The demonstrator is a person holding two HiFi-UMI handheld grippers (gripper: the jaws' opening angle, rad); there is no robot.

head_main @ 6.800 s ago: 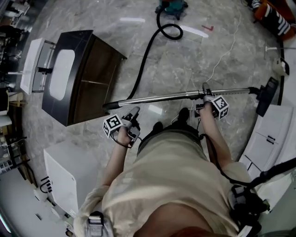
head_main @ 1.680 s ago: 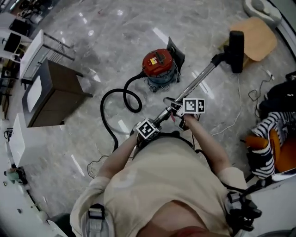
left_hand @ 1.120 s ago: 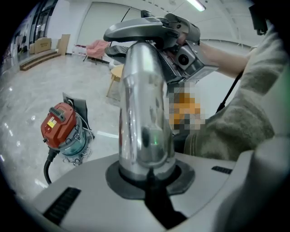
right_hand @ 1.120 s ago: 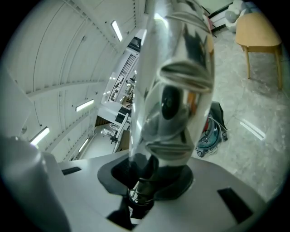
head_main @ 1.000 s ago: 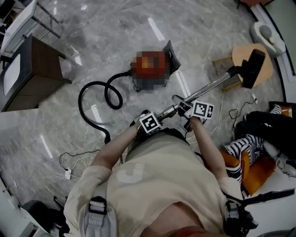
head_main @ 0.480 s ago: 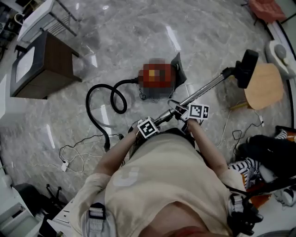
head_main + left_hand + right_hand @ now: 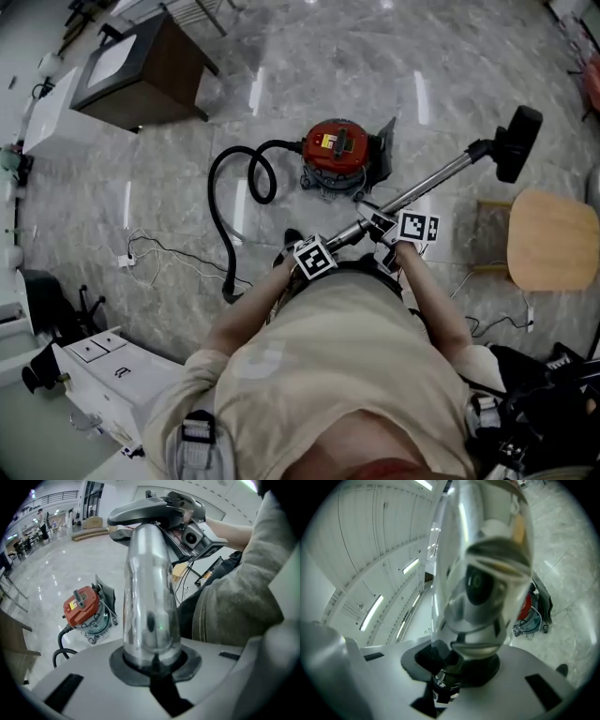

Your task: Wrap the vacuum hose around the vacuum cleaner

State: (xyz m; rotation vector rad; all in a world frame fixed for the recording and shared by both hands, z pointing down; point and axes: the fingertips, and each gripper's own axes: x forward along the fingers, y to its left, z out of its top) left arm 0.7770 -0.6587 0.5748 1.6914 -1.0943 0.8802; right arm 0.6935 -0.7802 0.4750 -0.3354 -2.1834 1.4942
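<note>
1. The floor (image 7: 309, 66) beyond the vacuum cleaner (image 7: 337, 150) lies open as far as the dark cabinet (image 7: 141, 66).
2. The black hose (image 7: 272, 143) loops on the floor left of the cleaner and bars that side.
3. The metal wand (image 7: 436, 184) slants past the cleaner's right side, with its floor head (image 7: 518, 141) near the wooden stool (image 7: 553, 239).
4. A thin cable (image 7: 150, 246) lies loose on the floor left of the hose.

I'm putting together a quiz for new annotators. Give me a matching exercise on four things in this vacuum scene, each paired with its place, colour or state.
Things:
1. vacuum cleaner
2. hose
3. wand
4. stool

Descriptions:
A. clamped by the left gripper and the right gripper
B. round wooden top, at the head view's right edge
C. red, standing on the floor
D. black, lying in a loose loop on the floor

Pairs: 1-C, 2-D, 3-A, 4-B
</note>
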